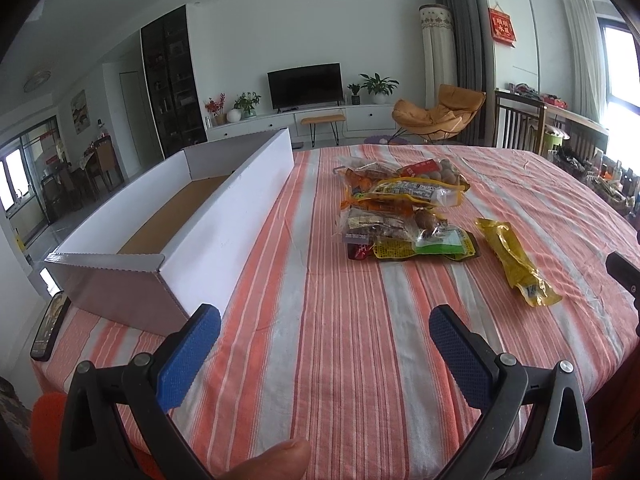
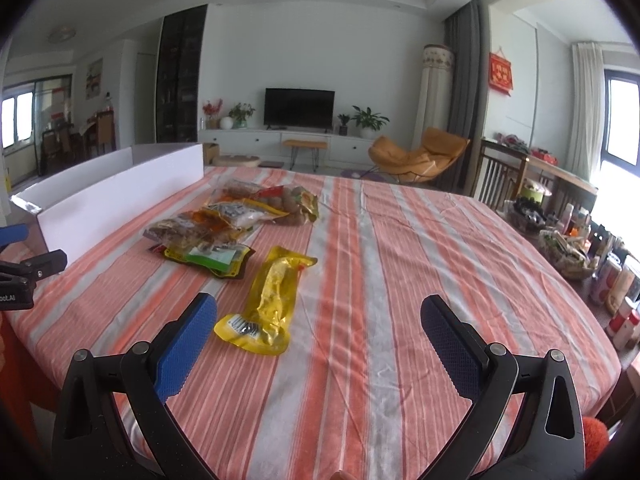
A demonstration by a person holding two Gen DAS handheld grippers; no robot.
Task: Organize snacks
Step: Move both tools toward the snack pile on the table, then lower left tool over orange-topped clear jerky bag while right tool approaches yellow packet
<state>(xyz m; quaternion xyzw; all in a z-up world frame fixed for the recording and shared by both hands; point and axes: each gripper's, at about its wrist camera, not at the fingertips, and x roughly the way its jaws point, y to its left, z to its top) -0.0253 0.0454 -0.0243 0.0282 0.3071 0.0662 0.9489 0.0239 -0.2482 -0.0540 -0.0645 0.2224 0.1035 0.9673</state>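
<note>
While the box (image 1: 208,216) is empty and all snacks (image 1: 400,216) lie on the tablecloth (image 1: 340,340), nothing sorted yet, both left gripper (image 1: 324,328) and right gripper (image 2: 318,316) spread wide, holding nothing.

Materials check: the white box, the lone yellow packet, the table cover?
White box: corrugated cardboard, matte white outside, bare brown floor; fluting shows along its cut rim. Yellow packet: glossy plastic film, crinkled, with highlights, likely vacuum-sealed. Table cover: striped woven cloth, matte, wrinkled.
</note>
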